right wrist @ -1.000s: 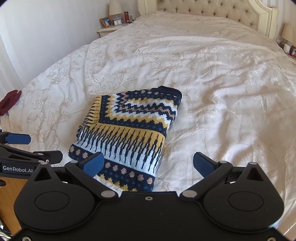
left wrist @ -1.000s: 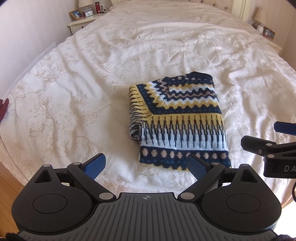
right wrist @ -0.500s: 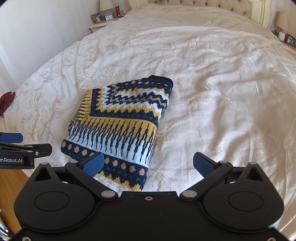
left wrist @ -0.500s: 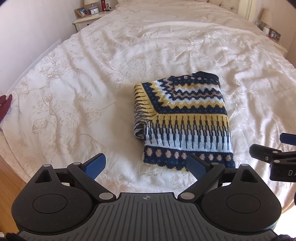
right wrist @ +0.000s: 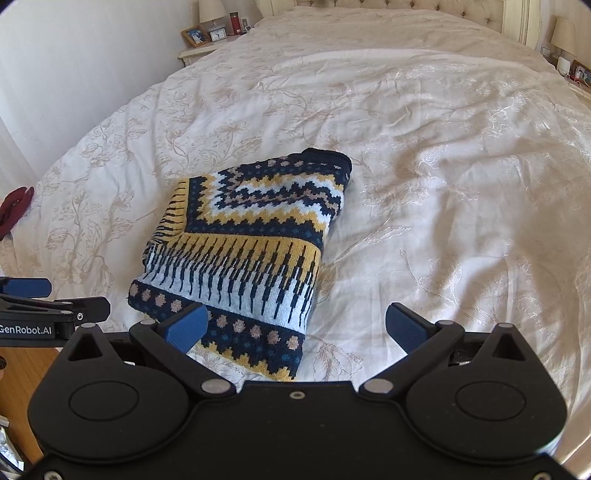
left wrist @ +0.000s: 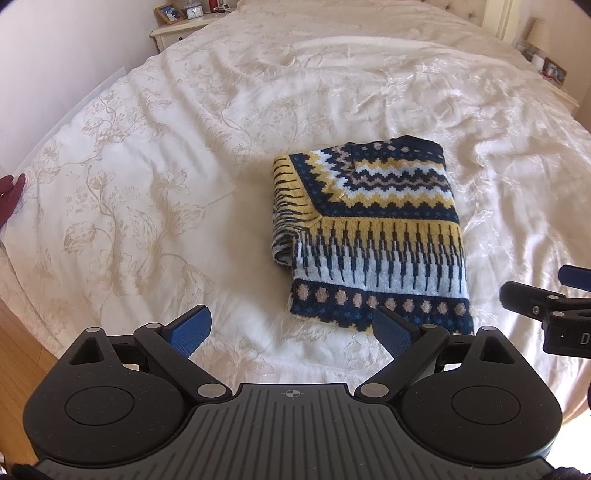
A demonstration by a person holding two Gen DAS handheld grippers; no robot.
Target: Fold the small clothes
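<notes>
Both grippers spread; left gripper [right wrist: 55,306] labelled "GenRobot.AI"; sweater [right wrist: 243,258] folded.

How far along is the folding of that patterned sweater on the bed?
Done: the patterned knit sweater lies folded in a compact rectangle on the cream bedspread. In hand: nothing; the left gripper and right gripper are both open and clear of it. Left: possibly the dark red garment at the bed's edge.

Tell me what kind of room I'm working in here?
Most likely a bedroom: the folded sweater lies on a wide bed with a tufted headboard, and a nightstand holds a lamp and clock.
</notes>
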